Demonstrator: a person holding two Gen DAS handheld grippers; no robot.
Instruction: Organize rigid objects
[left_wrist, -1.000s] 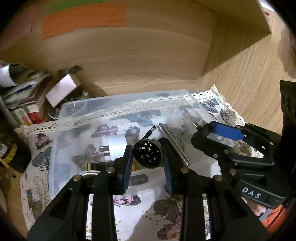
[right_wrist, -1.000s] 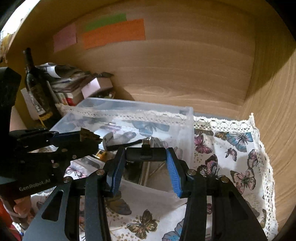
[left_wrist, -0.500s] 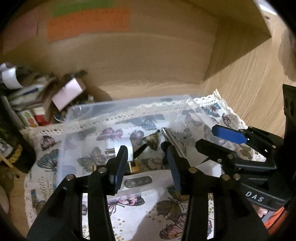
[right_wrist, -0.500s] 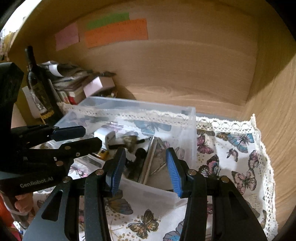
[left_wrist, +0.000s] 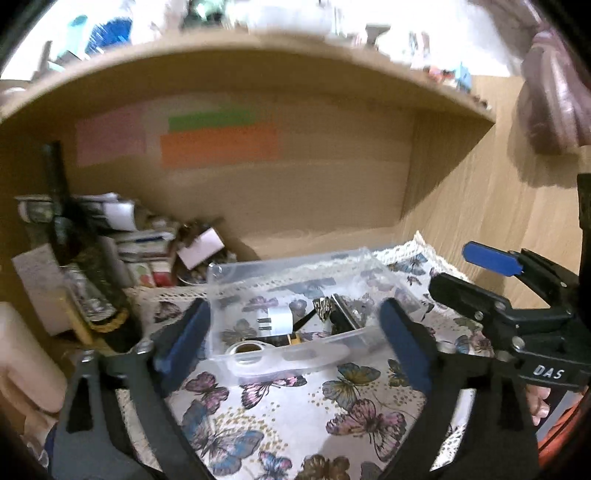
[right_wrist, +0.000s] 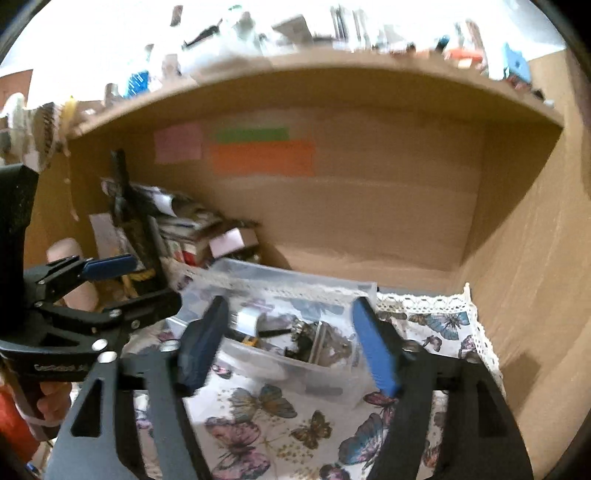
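A clear plastic bin (left_wrist: 364, 264) stands on a butterfly-print cloth (left_wrist: 288, 417) inside a wooden shelf. In it lie a white plug adapter (left_wrist: 279, 318), a studded round piece (left_wrist: 323, 305), a metal bar (left_wrist: 345, 312) and a tape roll (left_wrist: 246, 348). My left gripper (left_wrist: 293, 339) is open and empty, held back from the bin's front. My right gripper (right_wrist: 291, 349) is open and empty, also in front of the bin (right_wrist: 306, 286). Each gripper shows in the other's view: the right one (left_wrist: 491, 284), the left one (right_wrist: 122, 284).
A dark bottle (left_wrist: 79, 258) and a pile of boxes and papers (left_wrist: 159, 243) stand left of the bin. Coloured sticky notes (left_wrist: 218, 144) are on the back wall. The shelf's side wall (right_wrist: 535, 258) is close on the right.
Both grippers let their objects drop into the bin, opened wide and pulled back and up from it. The studded piece and the black item now lie in the bin.
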